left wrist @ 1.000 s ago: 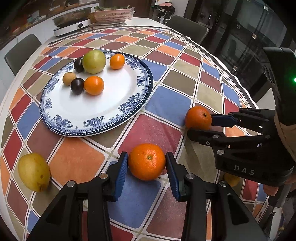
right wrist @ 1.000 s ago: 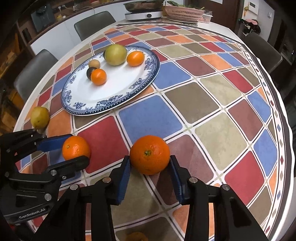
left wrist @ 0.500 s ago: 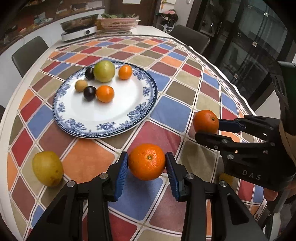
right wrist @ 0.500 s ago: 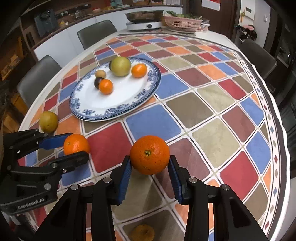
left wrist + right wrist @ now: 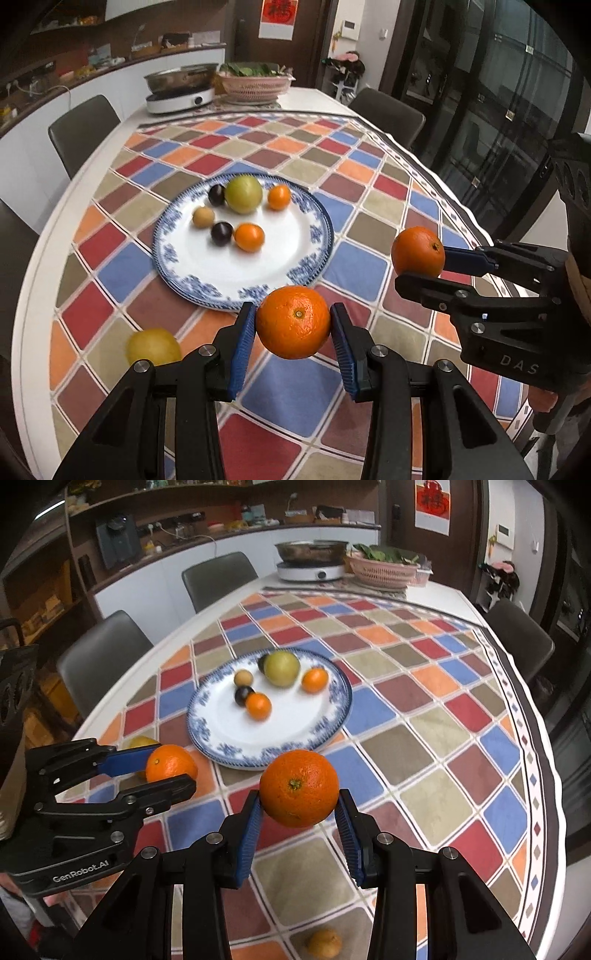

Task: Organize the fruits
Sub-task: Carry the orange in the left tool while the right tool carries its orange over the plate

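In the left wrist view, the left hand-held gripper (image 5: pixel 293 334) at lower centre clamps a round orange (image 5: pixel 293 321) between its blue pads, raised above the worktop's checked multicolour cloth (image 5: pixel 373 218). At the right edge, the right hand-held gripper (image 5: pixel 421 264) grips a second round orange (image 5: pixel 417 252), also held aloft. The blue-and-white patterned porcelain plate (image 5: pixel 173 254), mid-frame, carries six small fruits. A yellow pear-like fruit (image 5: pixel 153 347) lies on the cloth at lower left.
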`<control>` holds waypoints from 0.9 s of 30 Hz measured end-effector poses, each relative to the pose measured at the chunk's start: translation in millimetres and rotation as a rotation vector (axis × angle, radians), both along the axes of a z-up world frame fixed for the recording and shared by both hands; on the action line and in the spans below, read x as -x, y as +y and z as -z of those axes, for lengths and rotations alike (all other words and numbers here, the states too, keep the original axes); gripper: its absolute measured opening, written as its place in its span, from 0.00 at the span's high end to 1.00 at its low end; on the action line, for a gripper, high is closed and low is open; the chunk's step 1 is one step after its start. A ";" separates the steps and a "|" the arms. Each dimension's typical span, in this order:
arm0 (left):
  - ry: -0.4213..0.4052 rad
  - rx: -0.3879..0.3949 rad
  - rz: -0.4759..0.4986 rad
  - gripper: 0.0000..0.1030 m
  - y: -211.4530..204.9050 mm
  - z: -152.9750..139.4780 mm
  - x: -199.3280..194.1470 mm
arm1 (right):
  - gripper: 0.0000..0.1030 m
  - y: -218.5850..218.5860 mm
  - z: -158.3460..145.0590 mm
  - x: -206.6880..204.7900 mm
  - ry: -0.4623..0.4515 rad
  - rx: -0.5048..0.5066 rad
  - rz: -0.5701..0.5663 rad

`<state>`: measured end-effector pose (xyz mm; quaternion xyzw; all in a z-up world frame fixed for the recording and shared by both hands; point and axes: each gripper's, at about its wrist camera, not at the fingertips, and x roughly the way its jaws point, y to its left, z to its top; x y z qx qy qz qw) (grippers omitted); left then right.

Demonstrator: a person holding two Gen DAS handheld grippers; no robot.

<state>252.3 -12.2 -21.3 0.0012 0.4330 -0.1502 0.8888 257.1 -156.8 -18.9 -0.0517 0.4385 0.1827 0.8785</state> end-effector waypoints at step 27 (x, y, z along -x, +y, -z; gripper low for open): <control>-0.093 -0.062 0.001 0.61 33.2 -32.7 -64.9 | 0.60 45.0 -30.0 -64.5 -0.027 -0.022 -0.046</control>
